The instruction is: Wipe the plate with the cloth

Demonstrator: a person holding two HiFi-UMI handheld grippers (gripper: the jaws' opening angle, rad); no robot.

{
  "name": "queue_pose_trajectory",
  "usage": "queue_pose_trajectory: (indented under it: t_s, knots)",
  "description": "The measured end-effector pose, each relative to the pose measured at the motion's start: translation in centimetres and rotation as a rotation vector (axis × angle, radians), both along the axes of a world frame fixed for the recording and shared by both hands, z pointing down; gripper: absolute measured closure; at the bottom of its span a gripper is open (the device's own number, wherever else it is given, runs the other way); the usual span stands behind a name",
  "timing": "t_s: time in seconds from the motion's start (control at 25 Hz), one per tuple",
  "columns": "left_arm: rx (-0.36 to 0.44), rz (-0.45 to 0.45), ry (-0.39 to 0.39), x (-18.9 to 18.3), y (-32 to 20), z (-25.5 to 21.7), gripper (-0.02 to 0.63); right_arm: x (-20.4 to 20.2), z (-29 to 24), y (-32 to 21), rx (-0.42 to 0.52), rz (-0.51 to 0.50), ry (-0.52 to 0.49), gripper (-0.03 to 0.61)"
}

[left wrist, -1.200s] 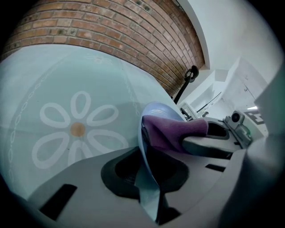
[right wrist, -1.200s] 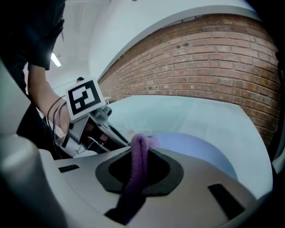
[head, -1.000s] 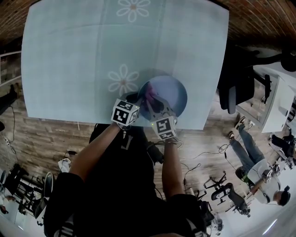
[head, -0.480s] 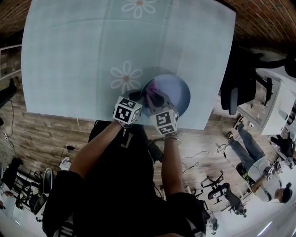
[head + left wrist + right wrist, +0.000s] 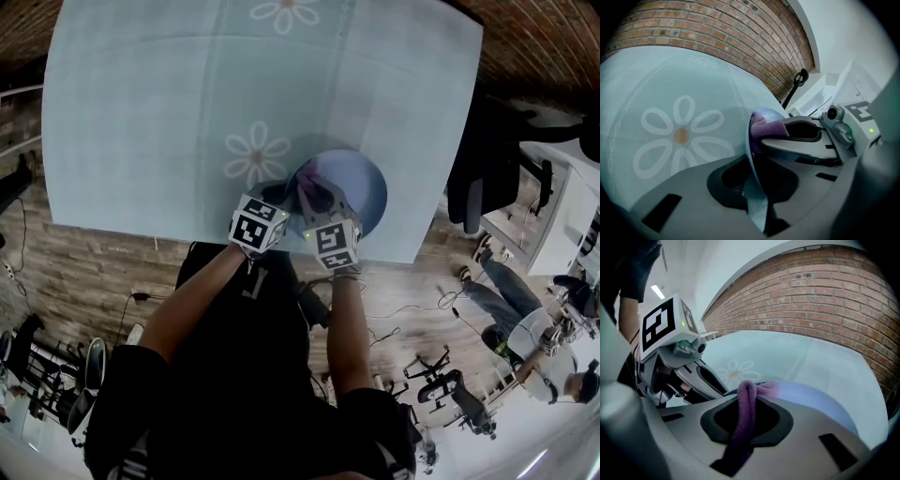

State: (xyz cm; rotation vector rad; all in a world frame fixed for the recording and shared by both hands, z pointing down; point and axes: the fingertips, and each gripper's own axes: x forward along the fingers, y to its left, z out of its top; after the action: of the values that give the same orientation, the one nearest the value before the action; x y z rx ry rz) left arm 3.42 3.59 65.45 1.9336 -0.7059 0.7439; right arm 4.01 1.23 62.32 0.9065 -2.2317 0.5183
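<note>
Plate point(image 5: 364, 186) near the front edge of the flowered table point(image 5: 141, 122) — its rim pinched between the left gripper's point(image 5: 757, 197) jaws. The right gripper point(image 5: 740, 432) is clamped on the purple cloth point(image 5: 746, 399), which lies on the plate's near side — apparently touching it

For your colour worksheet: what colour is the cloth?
Purple cloth; clearest in the right gripper view.

Black short-sleeved shirt point(image 5: 253, 375), grey left gripper point(image 5: 280, 196), grey right gripper point(image 5: 315, 195), black-and-white marker cubes point(image 5: 257, 225)
</note>
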Motion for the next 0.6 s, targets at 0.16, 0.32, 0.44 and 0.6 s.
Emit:
queue_pose_trajectory:
  t_s: [0.16, 0.32, 0.44, 0.6]
  knots:
    - [-0.002, 0.003, 0.000, 0.1, 0.0, 0.0, 0.548, 0.1, -0.1, -0.4, 0.011, -0.004, 0.007, 0.512]
    - [-0.008, 0.007, 0.002, 0.1, 0.0, -0.1, 0.548, 0.3, -0.2, -0.8, 0.033, -0.011, 0.025, 0.512]
    - [-0.007, 0.010, 0.002, 0.0, 0.1, -0.1, 0.548, 0.5, -0.1, -1.1, 0.056, -0.011, 0.048, 0.512]
    - [-0.006, 0.011, 0.000, 0.2, 0.1, 0.0, 0.548, 1.3, -0.1, -1.9, 0.089, -0.003, 0.097, 0.512]
